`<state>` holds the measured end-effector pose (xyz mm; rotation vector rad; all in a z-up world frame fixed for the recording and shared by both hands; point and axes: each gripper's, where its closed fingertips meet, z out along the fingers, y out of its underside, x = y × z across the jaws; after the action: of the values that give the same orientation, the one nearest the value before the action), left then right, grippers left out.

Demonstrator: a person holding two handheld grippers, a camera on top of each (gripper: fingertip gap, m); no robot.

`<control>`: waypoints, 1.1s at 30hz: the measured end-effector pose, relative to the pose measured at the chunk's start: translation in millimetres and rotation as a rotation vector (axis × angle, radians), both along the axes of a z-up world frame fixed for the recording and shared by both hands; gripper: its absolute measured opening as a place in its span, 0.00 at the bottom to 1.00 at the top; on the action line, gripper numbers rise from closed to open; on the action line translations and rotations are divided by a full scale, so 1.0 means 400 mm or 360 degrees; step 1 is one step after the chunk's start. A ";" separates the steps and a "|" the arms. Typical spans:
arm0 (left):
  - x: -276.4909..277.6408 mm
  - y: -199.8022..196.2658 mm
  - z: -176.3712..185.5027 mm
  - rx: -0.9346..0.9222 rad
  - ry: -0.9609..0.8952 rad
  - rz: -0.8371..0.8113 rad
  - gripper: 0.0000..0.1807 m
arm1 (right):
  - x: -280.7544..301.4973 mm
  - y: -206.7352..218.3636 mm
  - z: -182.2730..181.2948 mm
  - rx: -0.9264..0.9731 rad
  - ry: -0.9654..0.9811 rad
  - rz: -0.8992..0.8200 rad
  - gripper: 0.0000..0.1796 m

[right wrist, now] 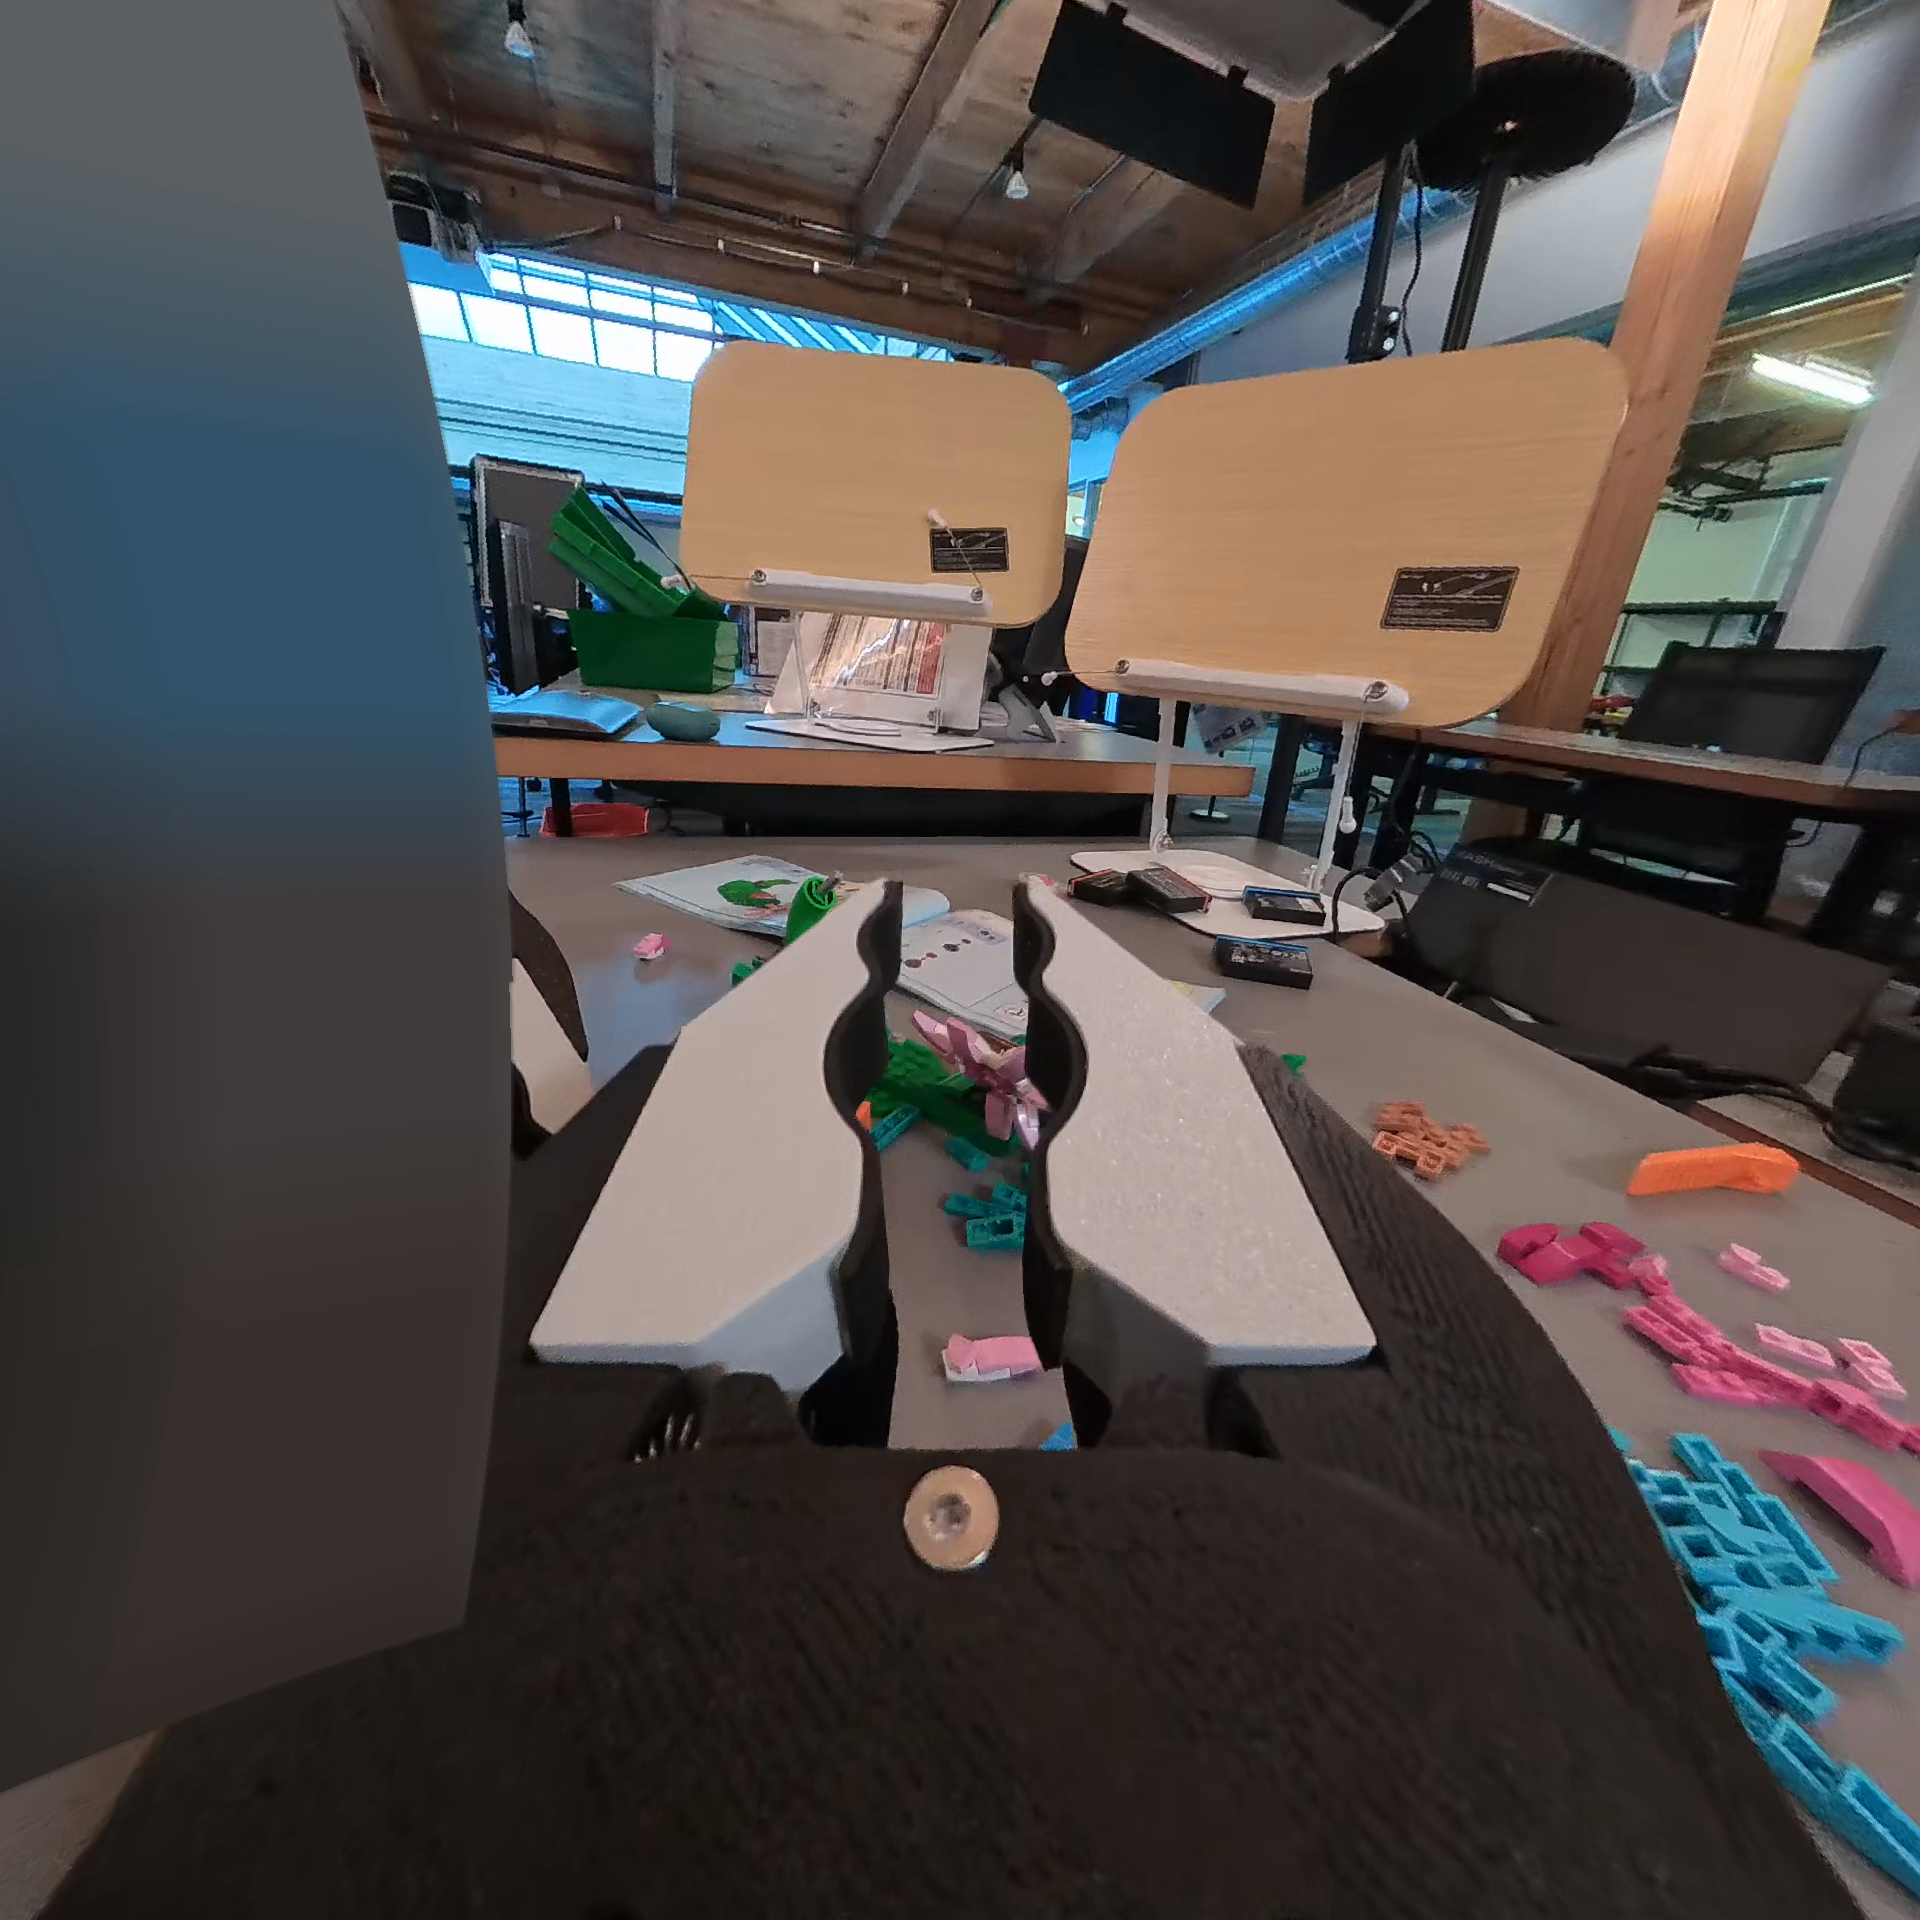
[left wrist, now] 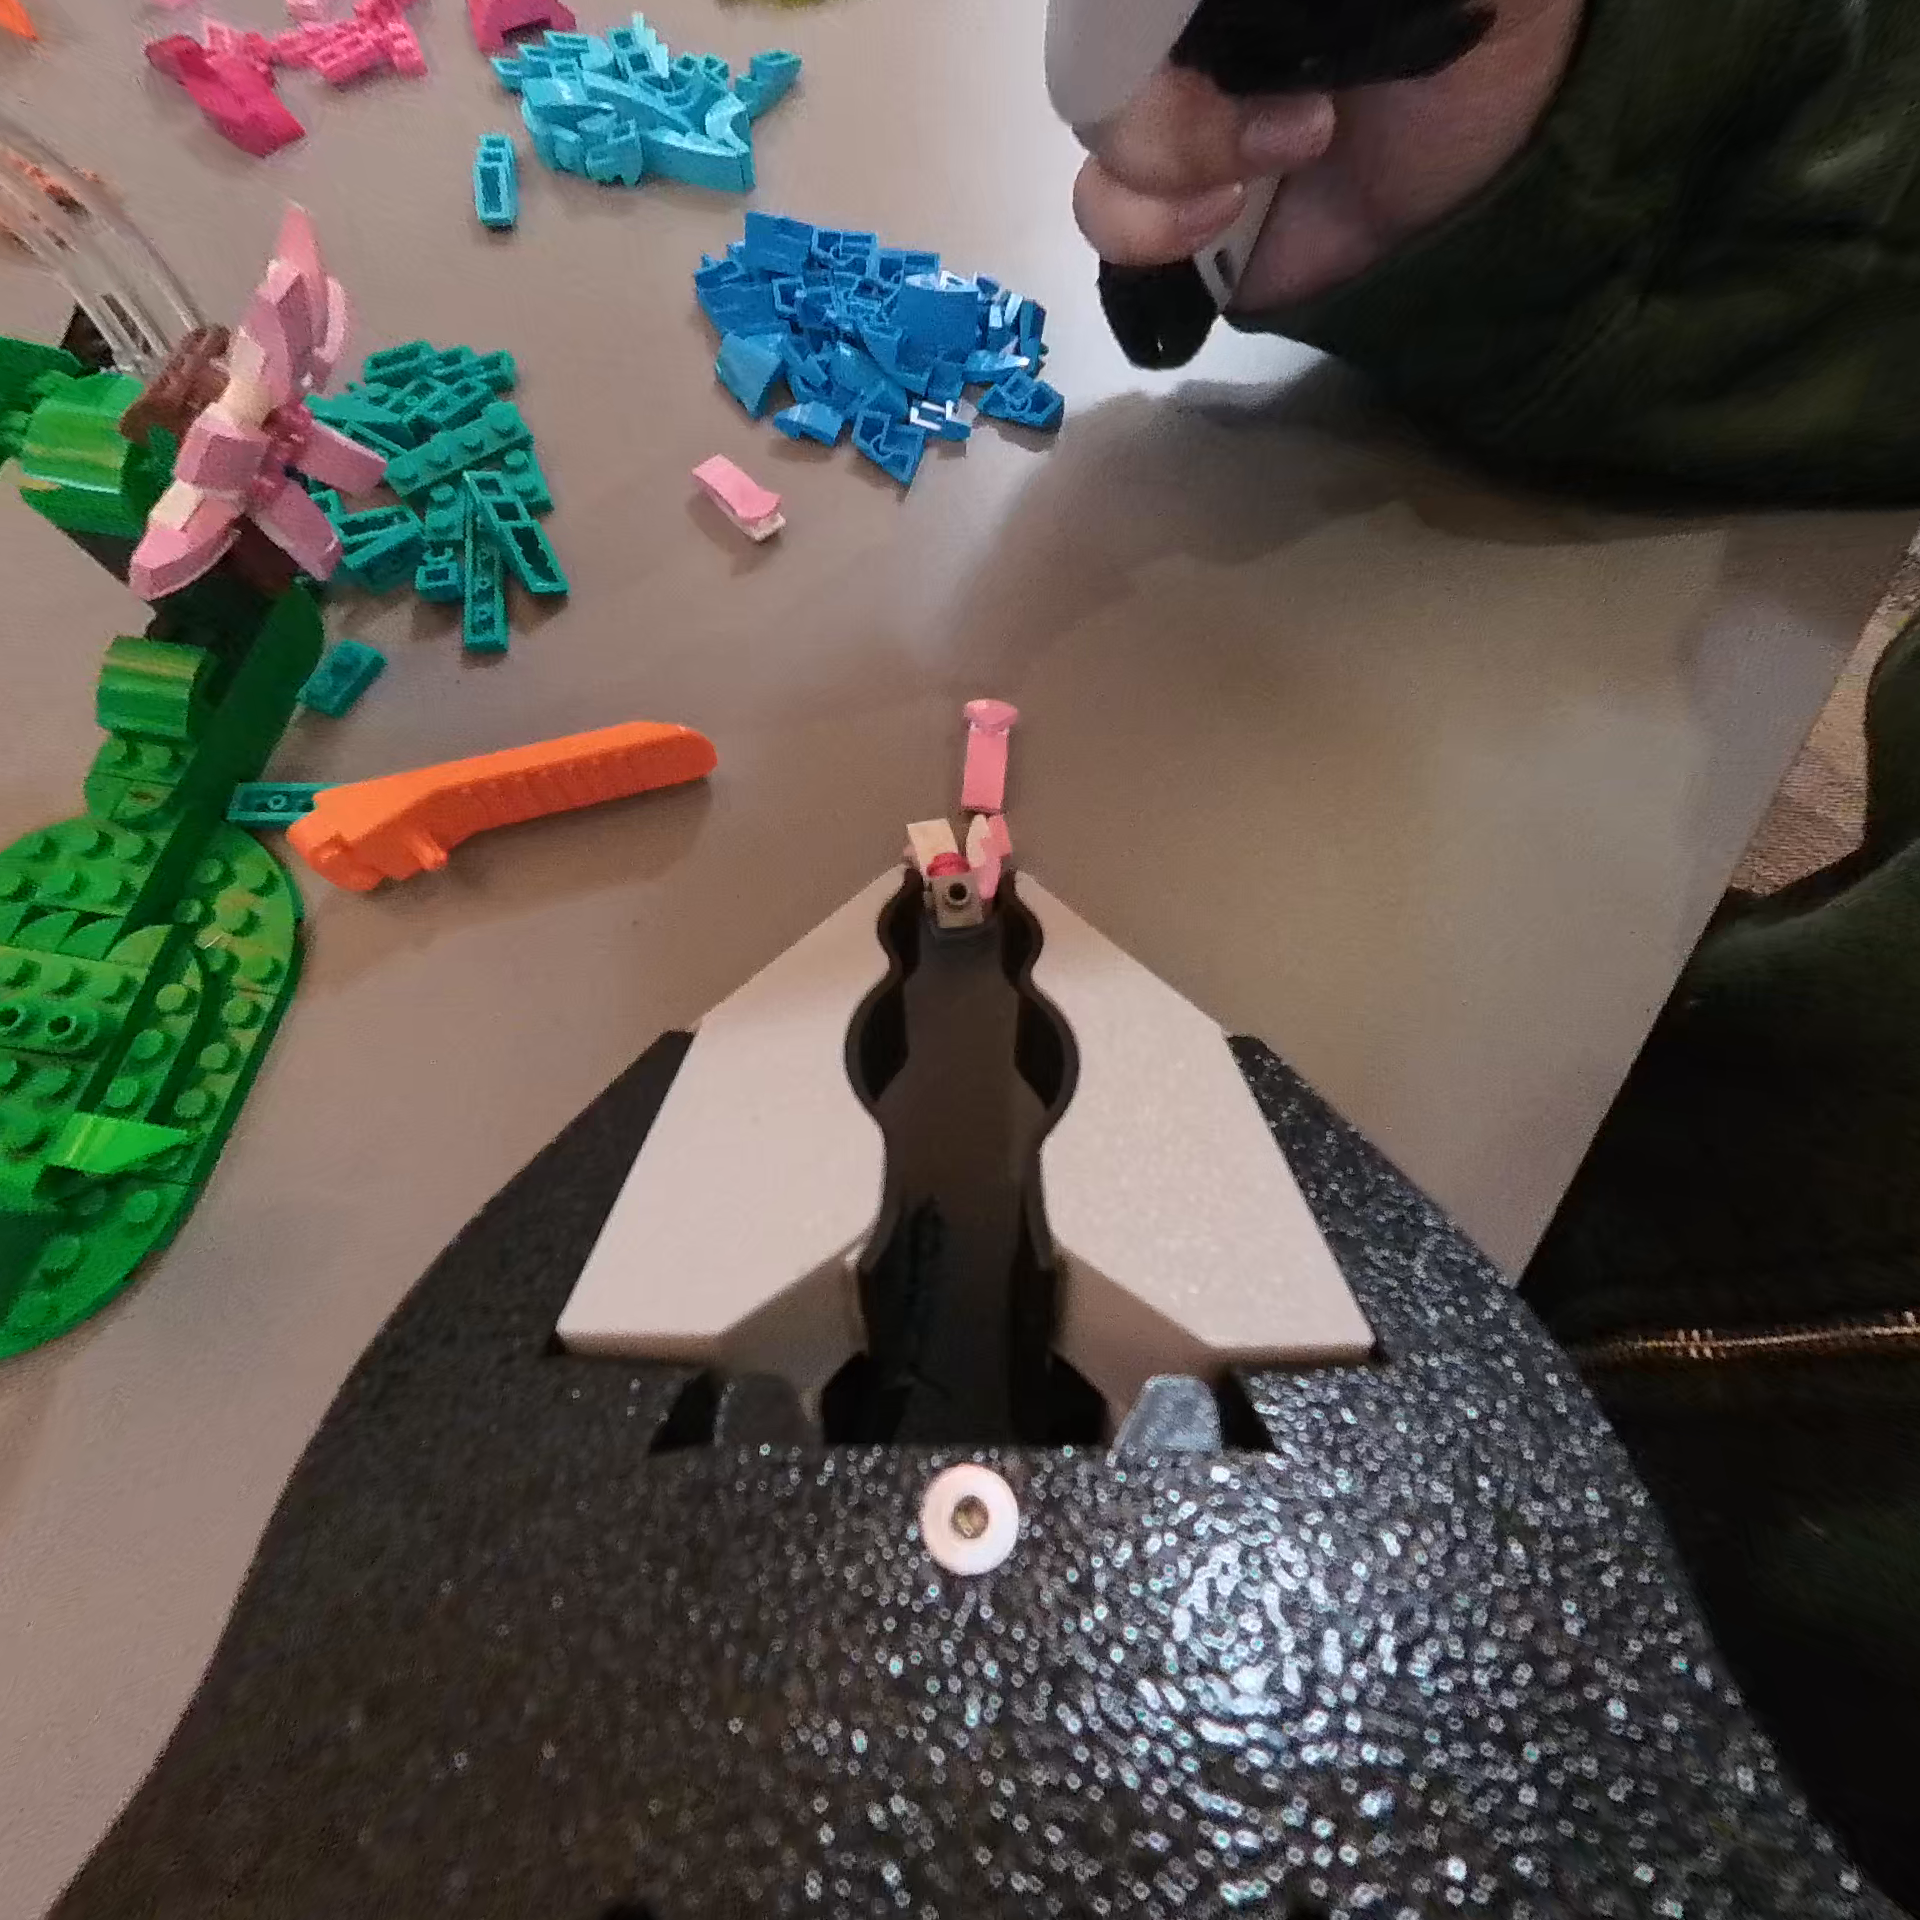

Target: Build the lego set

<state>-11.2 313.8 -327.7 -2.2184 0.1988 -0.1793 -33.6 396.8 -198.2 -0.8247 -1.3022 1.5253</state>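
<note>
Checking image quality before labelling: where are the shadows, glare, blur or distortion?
Left wrist view: broad soft shadow on the table, speckled glare on the left gripper body, fisheye bending. Right wrist view: smooth blurred patch at left, bright windows behind, table edges curved.

We see a grey table (left wrist: 1195,644) strewn with colour: a dark blue brick pile (left wrist: 873,343), a light blue pile (left wrist: 644,109), a teal pile (left wrist: 468,478) and magenta bricks (left wrist: 270,73). An orange separator tool (left wrist: 499,800) lies beside a bright green base (left wrist: 114,997) carrying a pale pink flower (left wrist: 260,436). The left gripper (left wrist: 961,883) has pale grey fingers on a speckled black body and pinches a small pink-and-white assembly (left wrist: 971,831). We note a dark green sleeve (left wrist: 1662,260).
</note>
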 end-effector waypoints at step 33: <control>0.019 -0.046 0.065 0.0143 0.0152 -0.0017 0.29 | 0.085 -0.147 -0.246 0.0968 -0.0782 0.0865 0.09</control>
<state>-3.5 295.5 -301.6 -2.1383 0.2661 -0.0690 0.4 337.8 -296.6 -0.4691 -2.3502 1.2129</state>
